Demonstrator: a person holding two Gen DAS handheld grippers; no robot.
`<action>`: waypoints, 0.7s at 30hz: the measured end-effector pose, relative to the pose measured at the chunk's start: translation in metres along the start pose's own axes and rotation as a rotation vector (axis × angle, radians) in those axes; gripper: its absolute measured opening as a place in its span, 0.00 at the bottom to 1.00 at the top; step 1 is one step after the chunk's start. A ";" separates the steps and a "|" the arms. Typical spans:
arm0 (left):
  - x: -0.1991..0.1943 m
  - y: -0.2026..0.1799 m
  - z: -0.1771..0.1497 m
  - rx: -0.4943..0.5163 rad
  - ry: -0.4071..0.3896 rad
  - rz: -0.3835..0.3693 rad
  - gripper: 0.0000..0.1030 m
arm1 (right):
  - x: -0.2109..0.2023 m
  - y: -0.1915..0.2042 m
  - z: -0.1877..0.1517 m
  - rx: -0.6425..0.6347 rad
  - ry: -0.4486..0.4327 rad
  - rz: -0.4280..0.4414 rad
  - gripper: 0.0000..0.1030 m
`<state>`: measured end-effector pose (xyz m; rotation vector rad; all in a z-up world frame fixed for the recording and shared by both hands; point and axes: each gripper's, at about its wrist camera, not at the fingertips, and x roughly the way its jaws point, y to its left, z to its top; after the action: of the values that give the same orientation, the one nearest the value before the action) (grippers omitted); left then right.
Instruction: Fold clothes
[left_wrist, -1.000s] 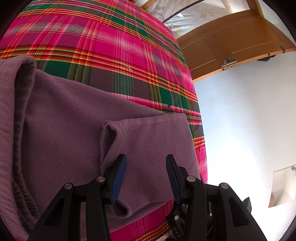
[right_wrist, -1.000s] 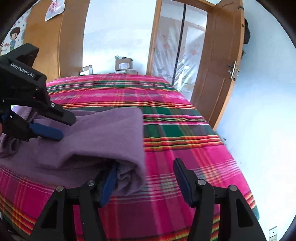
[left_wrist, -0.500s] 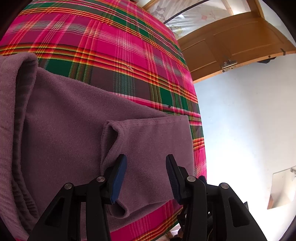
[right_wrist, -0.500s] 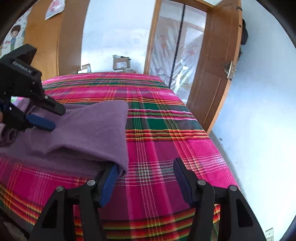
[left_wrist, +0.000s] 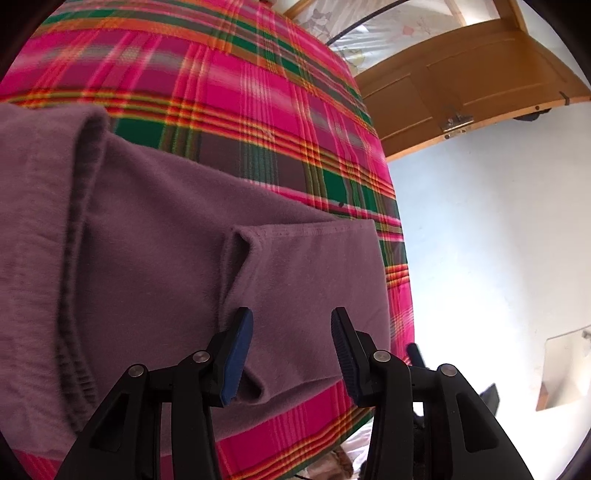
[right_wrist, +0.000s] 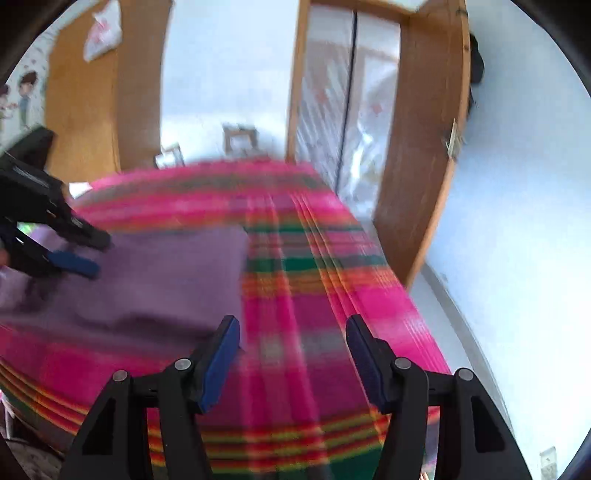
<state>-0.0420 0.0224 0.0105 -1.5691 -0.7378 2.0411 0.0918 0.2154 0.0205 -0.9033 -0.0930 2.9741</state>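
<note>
The purple garment (left_wrist: 177, 266) lies partly folded on the plaid bedspread (left_wrist: 258, 96), near the bed's edge, and the left gripper (left_wrist: 291, 332) hovers over its folded sleeve with the jaws wide, touching nothing that I can see. The right gripper (right_wrist: 291, 339) is also wide and empty, above bare bedspread just beside the garment's edge, and its view is blurred. I think the risk is that the loose fold opens or slides toward the edge of the bed, because no finger presses the cloth, or that a jaw catches only the top layer and drags the fold crooked.
</note>
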 end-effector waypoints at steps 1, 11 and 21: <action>-0.004 0.000 0.000 -0.002 -0.014 -0.003 0.45 | 0.001 0.007 0.004 -0.015 -0.010 0.028 0.59; -0.036 0.008 -0.002 -0.021 -0.071 -0.014 0.45 | 0.040 0.032 -0.012 -0.113 0.110 0.066 0.59; -0.067 0.022 0.009 -0.040 -0.132 -0.047 0.45 | 0.015 0.052 0.012 -0.114 0.015 0.151 0.59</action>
<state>-0.0355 -0.0388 0.0463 -1.4353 -0.8599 2.1232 0.0717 0.1639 0.0191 -0.9871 -0.2046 3.1284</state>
